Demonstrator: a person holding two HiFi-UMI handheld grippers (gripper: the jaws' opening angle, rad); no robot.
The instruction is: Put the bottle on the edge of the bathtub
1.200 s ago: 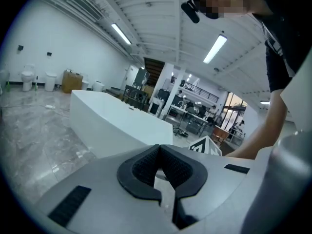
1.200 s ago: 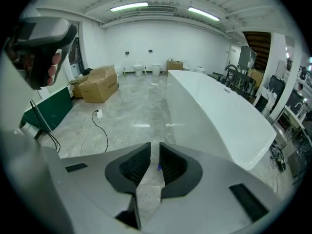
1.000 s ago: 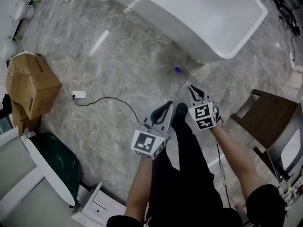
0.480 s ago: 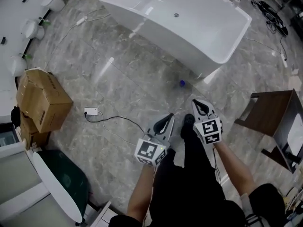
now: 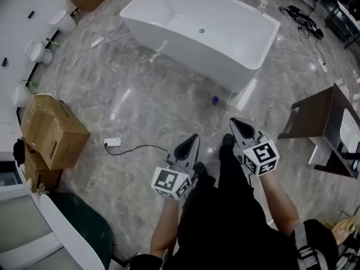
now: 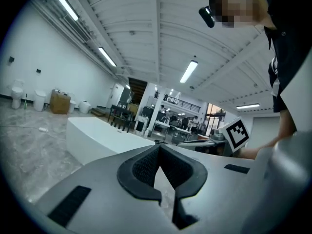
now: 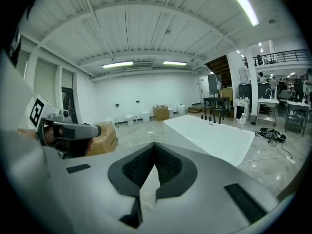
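We hold the left claw (image 5: 190, 144) and the right claw (image 5: 241, 127) above the marble floor (image 5: 140, 94). Both are clenched, with nothing between the jaws. The clear bottle (image 5: 263, 3) stands just beyond the far corner of the bathtub (image 5: 236, 49), well apart from both claws.

black trousers (image 5: 225, 218) and short black sleeves (image 5: 319, 235) were worn; the grey left gripper (image 5: 190, 142) and right gripper (image 5: 237, 125) each bore a black-and-white marker cube (image 5: 169, 183).
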